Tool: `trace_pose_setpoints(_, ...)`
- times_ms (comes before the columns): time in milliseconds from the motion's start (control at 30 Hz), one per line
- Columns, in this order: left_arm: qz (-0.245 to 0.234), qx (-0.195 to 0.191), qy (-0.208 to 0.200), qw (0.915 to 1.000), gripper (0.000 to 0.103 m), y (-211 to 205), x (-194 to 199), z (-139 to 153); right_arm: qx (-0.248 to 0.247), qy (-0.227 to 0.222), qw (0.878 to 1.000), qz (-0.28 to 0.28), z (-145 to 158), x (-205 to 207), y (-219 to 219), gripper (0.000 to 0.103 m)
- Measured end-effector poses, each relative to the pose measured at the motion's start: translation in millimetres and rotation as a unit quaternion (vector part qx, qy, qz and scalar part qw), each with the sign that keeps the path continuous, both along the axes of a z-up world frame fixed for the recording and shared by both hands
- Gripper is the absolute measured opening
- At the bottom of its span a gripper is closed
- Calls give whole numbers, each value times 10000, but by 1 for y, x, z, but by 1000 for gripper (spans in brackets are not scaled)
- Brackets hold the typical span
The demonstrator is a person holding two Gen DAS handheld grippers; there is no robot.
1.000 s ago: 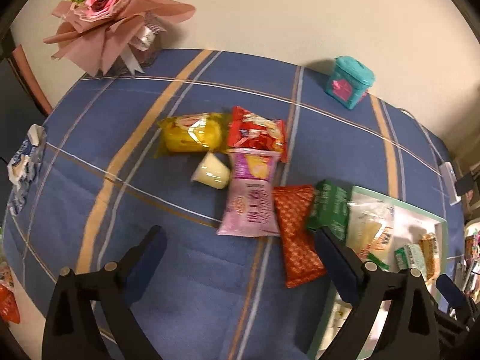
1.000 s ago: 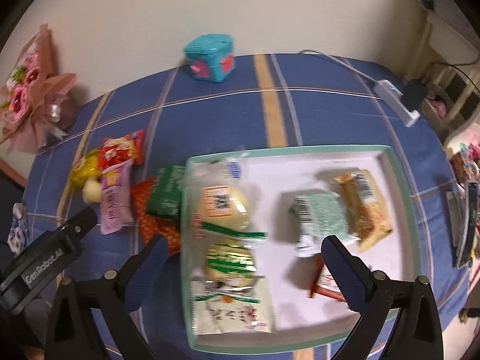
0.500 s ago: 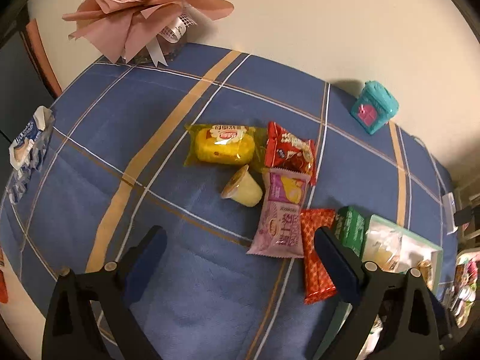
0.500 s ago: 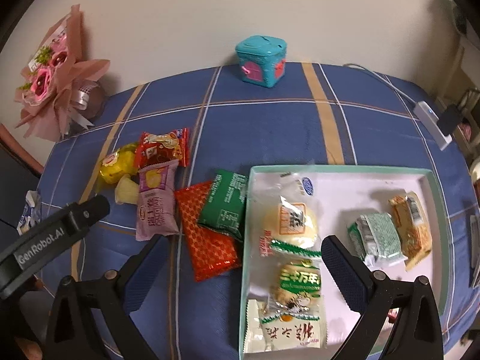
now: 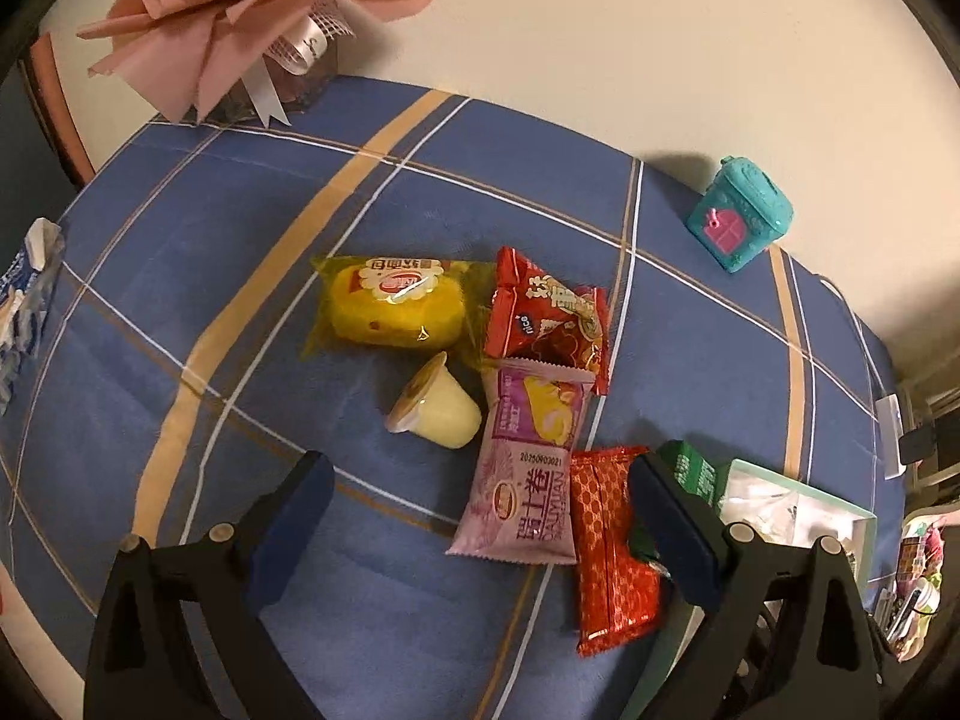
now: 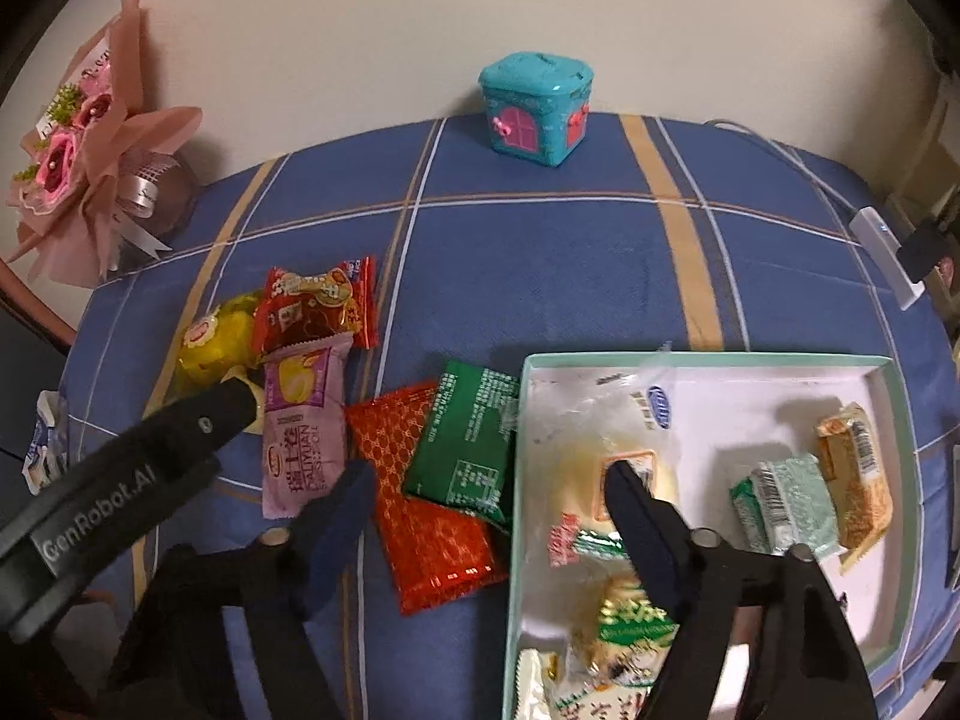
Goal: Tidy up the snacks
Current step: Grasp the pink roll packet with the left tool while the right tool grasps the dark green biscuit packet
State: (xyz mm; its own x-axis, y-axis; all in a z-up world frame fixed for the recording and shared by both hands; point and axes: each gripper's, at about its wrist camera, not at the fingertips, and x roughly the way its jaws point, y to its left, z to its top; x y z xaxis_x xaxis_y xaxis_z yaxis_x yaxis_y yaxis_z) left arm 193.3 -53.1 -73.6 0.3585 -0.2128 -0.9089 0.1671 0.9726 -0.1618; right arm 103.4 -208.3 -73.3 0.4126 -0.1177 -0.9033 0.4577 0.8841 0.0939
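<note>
Left tongs (image 5: 477, 507): spread, empty, above purple foil snack packet (image 5: 528, 468).
Right tongs (image 6: 489, 501): just narrowing, still apart, nothing gripped, over shiny red patterned wrapper (image 6: 426, 492).

Left gripper (image 5: 477, 531): black angular frame, dark blue finger pads, silver screws at the pivots.
Right gripper (image 6: 486, 495): same black frame, dark blue pads, round silver screws.
Marking: white "GenRobot.AI" lettering on the black bar at lower left of the right wrist view.
</note>
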Motion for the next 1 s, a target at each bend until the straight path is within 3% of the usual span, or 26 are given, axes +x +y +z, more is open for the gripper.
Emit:
trace_pose_setpoints(267,-111,-85,246,9996,97,-7,13,-25,78,130,9997,173,-18,23,5,56)
trace_pose_setpoints(467,-252,-65,352,9990,91,-16,15,-37,-25,259,9994,235,-28,32,6,51)
trace_pose_setpoints(533,-264,-112,403,9988,82,-18,17,-41,-18,276,9993,256,-29,34,6,47)
trace_pose_setpoints(1000,-162,-276,724,9969,80,-12,17,-55,-171,458,9983,319,-36,39,14,47)
